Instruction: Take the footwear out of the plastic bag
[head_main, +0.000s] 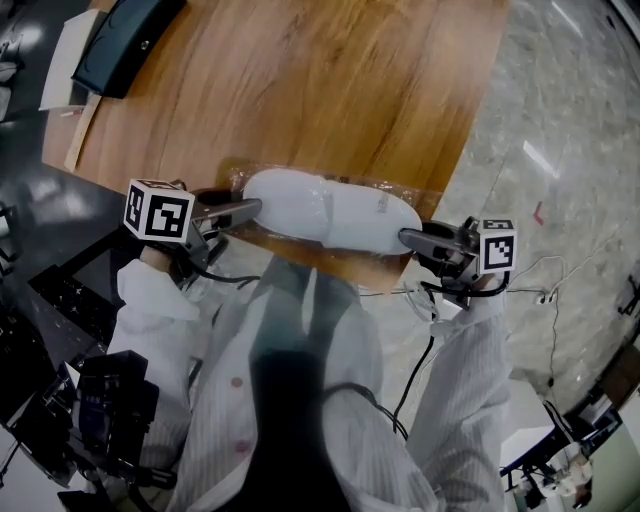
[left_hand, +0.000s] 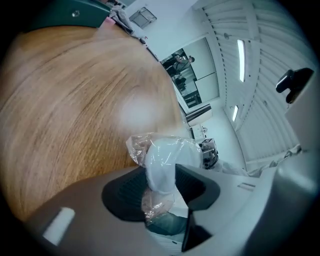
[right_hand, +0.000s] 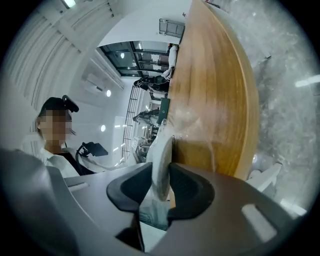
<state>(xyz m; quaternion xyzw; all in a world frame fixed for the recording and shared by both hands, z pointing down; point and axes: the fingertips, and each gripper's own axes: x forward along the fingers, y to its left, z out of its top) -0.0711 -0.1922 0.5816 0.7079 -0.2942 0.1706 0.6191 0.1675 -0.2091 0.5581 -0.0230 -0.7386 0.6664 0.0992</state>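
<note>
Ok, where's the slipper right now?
Head view, centre: the white slipper, inside the plastic bag, is at the near edge of the wooden table, the left gripper clamped on its left end, the right gripper on its right.

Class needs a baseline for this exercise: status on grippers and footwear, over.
Left gripper clamped on one end of the slipper, right gripper on the other. Slipper inside plastic bag, at table edge. Nothing in the way.

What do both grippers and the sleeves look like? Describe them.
Left gripper and right gripper: grey bodies, black ribbed pads, each carrying a white cube with black square markers. A black cable trails from the right one. Sleeves are white with fine stripes.
</note>
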